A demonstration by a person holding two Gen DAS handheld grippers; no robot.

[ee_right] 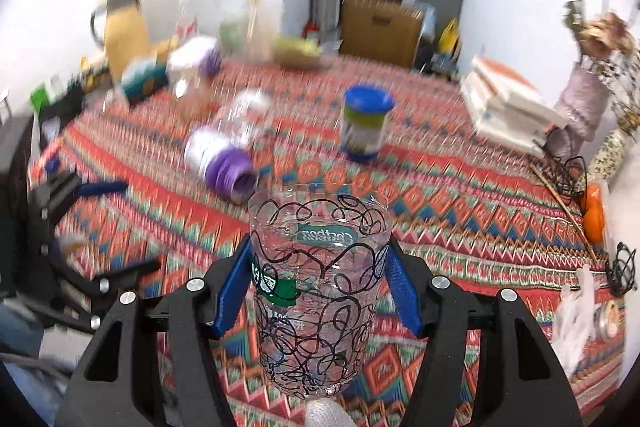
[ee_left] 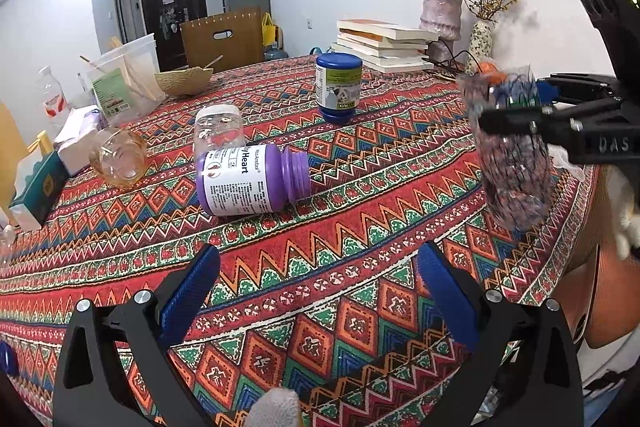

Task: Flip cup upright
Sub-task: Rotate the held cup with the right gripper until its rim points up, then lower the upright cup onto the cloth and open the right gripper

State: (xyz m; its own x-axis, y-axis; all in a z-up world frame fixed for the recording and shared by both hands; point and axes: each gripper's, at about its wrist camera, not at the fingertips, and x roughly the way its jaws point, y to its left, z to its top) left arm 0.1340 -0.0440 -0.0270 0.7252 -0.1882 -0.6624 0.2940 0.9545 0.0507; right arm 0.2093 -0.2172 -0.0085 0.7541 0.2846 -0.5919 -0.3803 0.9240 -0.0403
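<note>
A clear plastic cup (ee_right: 320, 291) with black scribble print and a green label sits between the blue pads of my right gripper (ee_right: 318, 283), which is shut on it. The cup is held above the patterned tablecloth (ee_right: 460, 227), rim toward the top of the view. In the left wrist view the same cup (ee_left: 508, 151) hangs at the right, clamped by the right gripper's black fingers (ee_left: 520, 121), wide end up. My left gripper (ee_left: 318, 295) is open and empty, low over the tablecloth (ee_left: 320, 267) near the front edge.
A purple bottle (ee_left: 252, 179) lies on its side mid-table, with a clear jar (ee_left: 218, 127) behind it and an amber glass (ee_left: 118, 157) to the left. A blue-lidded jar (ee_left: 338, 87) stands behind. Books (ee_left: 384, 45) and flower vases (ee_left: 440, 15) stand at the back right.
</note>
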